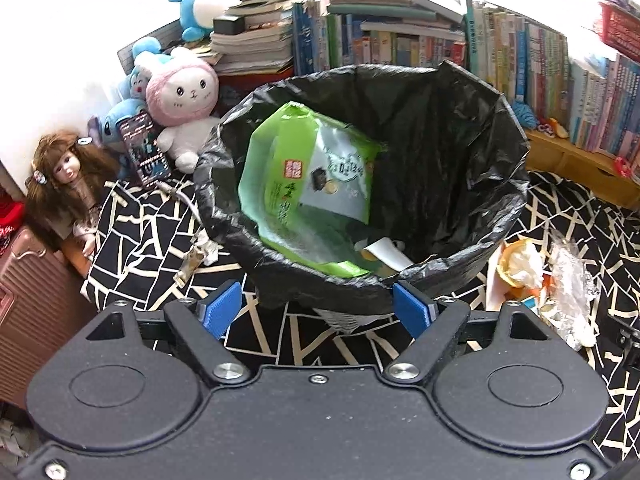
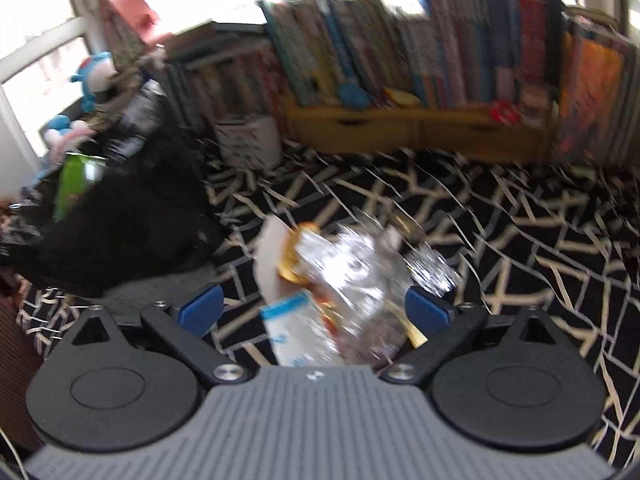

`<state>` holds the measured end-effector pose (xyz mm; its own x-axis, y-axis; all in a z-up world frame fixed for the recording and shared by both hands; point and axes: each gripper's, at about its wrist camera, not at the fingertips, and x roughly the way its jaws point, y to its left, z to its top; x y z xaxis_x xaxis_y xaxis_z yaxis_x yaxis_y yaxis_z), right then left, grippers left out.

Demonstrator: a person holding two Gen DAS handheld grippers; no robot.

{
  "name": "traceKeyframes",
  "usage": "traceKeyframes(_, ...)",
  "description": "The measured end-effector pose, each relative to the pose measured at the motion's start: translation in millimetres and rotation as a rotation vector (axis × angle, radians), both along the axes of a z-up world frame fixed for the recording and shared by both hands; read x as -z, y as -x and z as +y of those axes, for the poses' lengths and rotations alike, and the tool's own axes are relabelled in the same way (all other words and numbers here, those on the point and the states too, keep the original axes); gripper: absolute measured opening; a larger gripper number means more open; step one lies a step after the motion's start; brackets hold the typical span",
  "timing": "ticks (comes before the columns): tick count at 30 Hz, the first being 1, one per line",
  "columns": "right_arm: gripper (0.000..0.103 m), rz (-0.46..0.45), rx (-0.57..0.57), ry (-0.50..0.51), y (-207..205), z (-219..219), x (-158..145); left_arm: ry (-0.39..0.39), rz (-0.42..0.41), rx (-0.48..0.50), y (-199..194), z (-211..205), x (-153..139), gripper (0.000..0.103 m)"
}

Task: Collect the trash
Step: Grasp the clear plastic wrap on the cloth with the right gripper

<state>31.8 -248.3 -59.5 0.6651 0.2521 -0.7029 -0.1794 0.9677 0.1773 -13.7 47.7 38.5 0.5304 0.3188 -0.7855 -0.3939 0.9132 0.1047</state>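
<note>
1 black-lined round trash bin holds 1 green plastic snack bag; nearby sit 1 brown-haired doll, 1 pink-and-white plush rabbit and 1 pink ribbed suitcase.

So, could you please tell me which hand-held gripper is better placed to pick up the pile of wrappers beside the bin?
The right hand-held gripper. Its open jaws already straddle the wrapper pile on the patterned cloth. The left hand-held gripper is open and empty at the bin rim, with the pile off to its side.

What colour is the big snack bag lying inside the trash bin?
Bright green with a silvery-white panel: the snack bag in the black-lined trash bin. Left wrist view shows it best.
</note>
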Motion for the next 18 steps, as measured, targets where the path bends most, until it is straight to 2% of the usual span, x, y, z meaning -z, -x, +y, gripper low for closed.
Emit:
traceKeyframes(5, 0.099, 0.020, 0.065, -0.036, -10, -10, 21, -0.005, 0.007, 0.015, -1, -1, 1, 0.078)
traceKeyframes(9, 0.099, 0.027, 0.072, -0.046, -33, -2, 33, -0.004, -0.013, 0.057, 1, -6, -3, 0.078)
traceKeyframes(13, 0.099, 0.049, 0.103, -0.043, -61, 6, 49, 0.002, -0.028, 0.058, 6, -3, -9, 0.078)
traceKeyframes(18, 0.086, 0.111, 0.147, -0.008, -92, 12, 74, -0.002, -0.045, 0.009, 14, 8, -18, 0.078)
